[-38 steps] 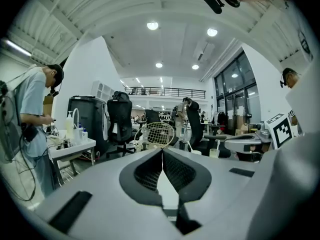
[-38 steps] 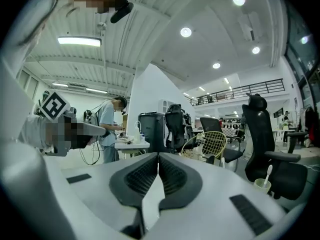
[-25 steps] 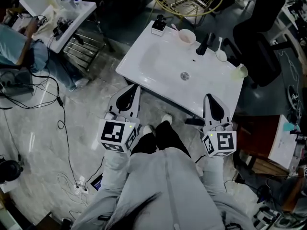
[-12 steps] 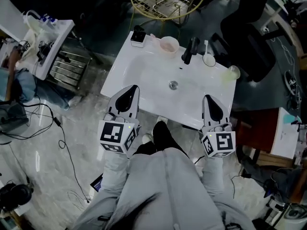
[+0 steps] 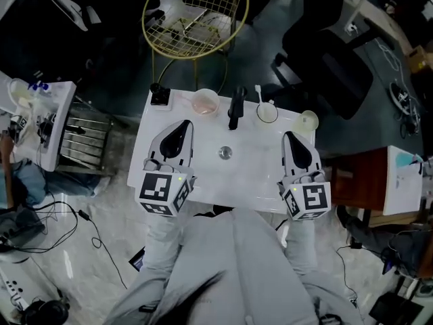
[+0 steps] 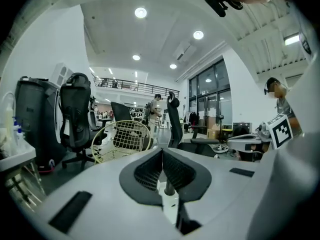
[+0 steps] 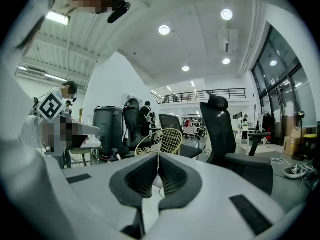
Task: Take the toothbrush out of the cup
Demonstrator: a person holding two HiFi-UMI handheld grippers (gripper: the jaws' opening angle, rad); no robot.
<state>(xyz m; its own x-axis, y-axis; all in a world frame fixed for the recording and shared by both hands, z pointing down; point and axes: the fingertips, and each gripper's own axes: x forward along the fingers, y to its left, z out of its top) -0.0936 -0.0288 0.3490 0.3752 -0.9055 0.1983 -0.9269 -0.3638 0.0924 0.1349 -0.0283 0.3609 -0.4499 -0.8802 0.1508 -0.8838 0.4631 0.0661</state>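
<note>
- The head view is running dim overall; the white washbasin [image 5: 250, 175] is reading as the brightest surface, while the far floor is sinking to near black.
- The pale floor [image 5: 67, 263] at near left is catching soft, patchy reflections.
- In the left gripper view, round ceiling lights [image 6: 140, 12] are shining from above and blooming slightly; tall windows [image 6: 207, 91] at far right are adding daylight.
- In the right gripper view, ceiling lights [image 7: 164, 30] and a strip light [image 7: 57, 18] at left are glaring.
- Both gripper views are bending strongly at the edges, with black corners.
- The near shells of the left gripper [image 6: 162, 151] and the right gripper [image 7: 158, 155] are showing soft and out of focus.
</note>
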